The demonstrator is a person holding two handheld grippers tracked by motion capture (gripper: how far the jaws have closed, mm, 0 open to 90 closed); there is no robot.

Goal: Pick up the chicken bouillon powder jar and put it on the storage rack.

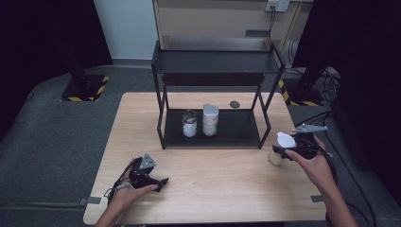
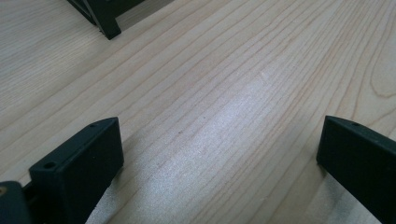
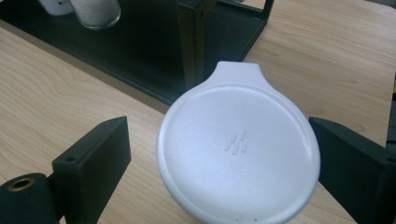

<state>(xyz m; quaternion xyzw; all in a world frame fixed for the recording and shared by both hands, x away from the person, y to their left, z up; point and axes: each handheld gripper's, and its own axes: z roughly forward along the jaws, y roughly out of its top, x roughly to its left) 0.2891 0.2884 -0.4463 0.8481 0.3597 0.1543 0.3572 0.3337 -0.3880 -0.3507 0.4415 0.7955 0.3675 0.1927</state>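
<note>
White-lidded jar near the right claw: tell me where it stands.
In the high view the white-lidded jar stands on the table at its right side, just off the black rack's front right leg, between the right claw's jaws.

Light wood table (image 1: 203,175) with a black two-tier shelf rack (image 1: 215,71) sitting toward the back. On the rack's bottom tray: a small glass jar (image 1: 189,124) of white stuff and, just beside it, a taller white lidded container (image 1: 210,119). Behind the rack, a small dark round thing (image 1: 234,104) lies on the wood. Right of the rack, near the table edge, stands a jar with a white lid (image 3: 238,149).
</note>
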